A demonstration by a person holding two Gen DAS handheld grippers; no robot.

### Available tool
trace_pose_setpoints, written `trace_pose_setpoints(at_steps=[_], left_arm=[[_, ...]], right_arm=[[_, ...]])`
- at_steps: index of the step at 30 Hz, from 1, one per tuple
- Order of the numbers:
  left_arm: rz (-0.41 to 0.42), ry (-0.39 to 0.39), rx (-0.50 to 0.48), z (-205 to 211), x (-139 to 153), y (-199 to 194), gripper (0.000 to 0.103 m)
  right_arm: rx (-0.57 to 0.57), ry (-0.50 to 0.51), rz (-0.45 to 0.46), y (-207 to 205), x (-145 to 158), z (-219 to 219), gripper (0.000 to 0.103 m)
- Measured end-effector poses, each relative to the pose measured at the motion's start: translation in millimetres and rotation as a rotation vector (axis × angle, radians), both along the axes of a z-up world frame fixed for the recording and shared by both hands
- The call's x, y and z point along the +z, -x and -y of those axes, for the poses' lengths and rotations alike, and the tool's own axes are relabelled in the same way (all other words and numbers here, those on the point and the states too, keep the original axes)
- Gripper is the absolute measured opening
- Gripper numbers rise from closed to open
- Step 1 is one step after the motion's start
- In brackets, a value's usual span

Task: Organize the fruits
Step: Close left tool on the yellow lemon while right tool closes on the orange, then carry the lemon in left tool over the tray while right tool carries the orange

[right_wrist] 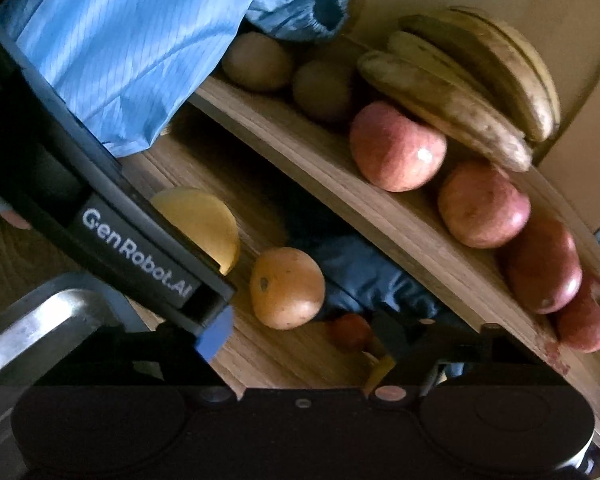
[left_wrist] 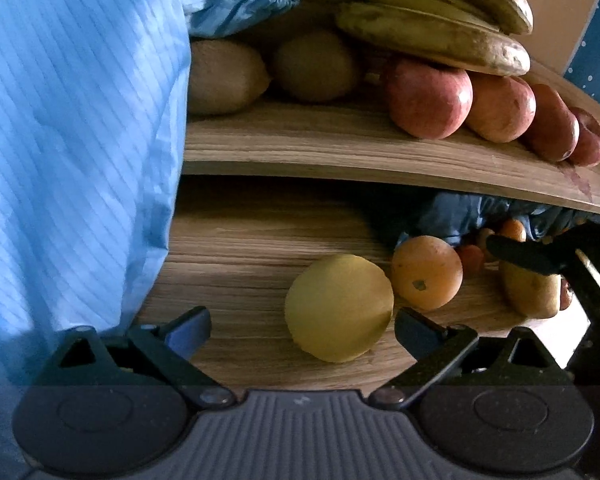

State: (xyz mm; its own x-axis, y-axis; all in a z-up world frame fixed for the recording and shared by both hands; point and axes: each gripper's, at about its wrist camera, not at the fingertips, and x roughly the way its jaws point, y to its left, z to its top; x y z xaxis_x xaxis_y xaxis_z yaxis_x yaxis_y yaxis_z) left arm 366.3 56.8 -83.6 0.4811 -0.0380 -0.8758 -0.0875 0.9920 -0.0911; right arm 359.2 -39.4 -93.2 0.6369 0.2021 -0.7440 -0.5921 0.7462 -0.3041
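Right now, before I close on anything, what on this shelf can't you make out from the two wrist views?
- Left wrist view: the pale fruit at right is half covered by the right gripper's fingers; kind unclear.
- Both views: small reddish fruits behind the orange sit in shadow; count unclear.
- Right wrist view: the left gripper's body hides half the yellow fruit.
- Right wrist view: right gripper dark; contact unreadable.
- Upper shelf's left end: hidden by blue sleeve.
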Motion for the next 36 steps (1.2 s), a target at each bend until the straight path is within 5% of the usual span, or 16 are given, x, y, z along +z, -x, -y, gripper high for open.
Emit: trace_pose_setpoints(at_steps=[10,16,36], left_arm=[[-0.002,0.075,0.022,-14.1,-7.1,-10.1,0.085],[0.009,0.153,0.013,-20.2,-4.3,-4.6,0.065],[0.077,0.153,-0.050,-9.4,13.6,28.3,0.062]], right_arm=[[-0.020,-0.053,-0.047,-13.5,-10.4,-5.9,0.045],[-0.036,-0.075,-0.047,-13.8,-11.9,-6.0,0.044],[-0.160,-0.154,-0.020,23.2,0.8,22.5,0.044]])
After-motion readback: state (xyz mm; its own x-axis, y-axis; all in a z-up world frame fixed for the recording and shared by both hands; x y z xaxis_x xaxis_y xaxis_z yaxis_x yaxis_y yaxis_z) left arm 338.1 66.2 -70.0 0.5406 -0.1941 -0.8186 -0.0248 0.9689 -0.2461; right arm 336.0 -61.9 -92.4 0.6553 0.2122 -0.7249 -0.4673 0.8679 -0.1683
